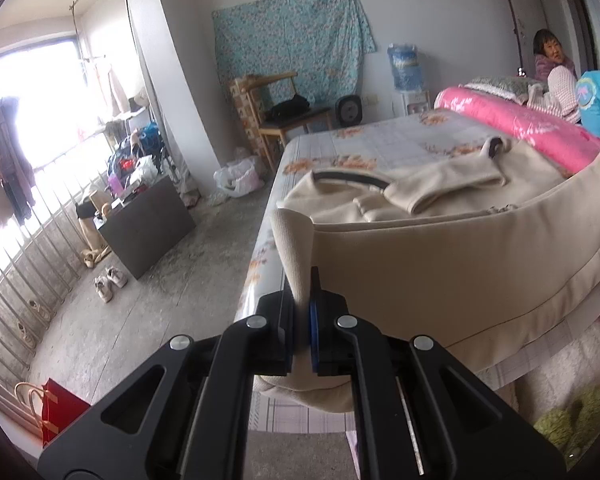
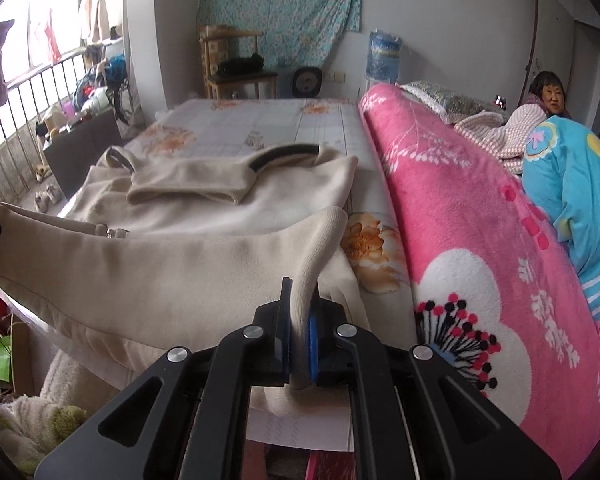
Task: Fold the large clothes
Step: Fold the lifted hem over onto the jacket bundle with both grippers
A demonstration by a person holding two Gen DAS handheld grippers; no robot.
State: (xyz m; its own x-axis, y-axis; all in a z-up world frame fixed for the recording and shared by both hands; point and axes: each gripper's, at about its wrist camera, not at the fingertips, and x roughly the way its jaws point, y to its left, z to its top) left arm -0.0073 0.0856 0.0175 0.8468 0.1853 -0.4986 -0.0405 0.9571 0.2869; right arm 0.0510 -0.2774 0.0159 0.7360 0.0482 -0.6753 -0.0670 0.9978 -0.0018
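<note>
Both grips are thin: your left gripper [image 1: 302, 312] and right gripper [image 2: 300, 312] are each clamped on a hem corner of the cream garment [image 2: 204, 200], lower centre of frame, its body on the bed [image 2: 260, 120]. Uneven lifting could slip a corner.

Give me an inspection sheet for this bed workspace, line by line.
Surface: bed with floral sheet.
Job's things: cream garment spread flat, near hem lifted.
Clutter: pink blanket and blue quilt along the bed's side.
Grippers: left gripper shut on the hem's corner; right gripper shut on the other corner.
Cables: nothing seen.
Surroundings: wooden chair, water jug, shoes on floor, a seated person.
</note>
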